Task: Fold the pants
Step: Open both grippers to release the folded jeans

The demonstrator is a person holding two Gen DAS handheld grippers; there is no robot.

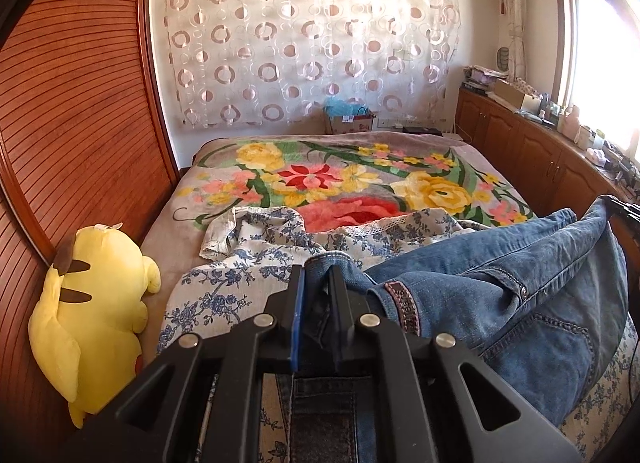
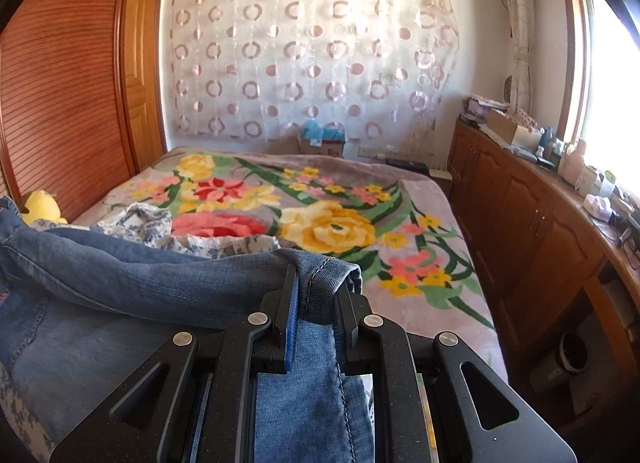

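Observation:
Blue denim pants (image 1: 500, 295) hang lifted between my two grippers above the bed. My left gripper (image 1: 318, 275) is shut on a denim edge near the waistband, with its brown label just right of the fingers. My right gripper (image 2: 316, 283) is shut on a folded denim hem (image 2: 320, 267); the rest of the pants (image 2: 100, 283) sags to the left. In the left wrist view the pants stretch up to the right toward the black tip of the right gripper (image 1: 624, 209).
The bed carries a floral blanket (image 2: 340, 223) and a crumpled blue-and-white floral cloth (image 1: 260, 255) under the pants. A yellow plush toy (image 1: 84, 311) lies at the left by the wooden wardrobe (image 1: 80, 103). Wooden cabinets (image 2: 540, 223) with clutter line the right.

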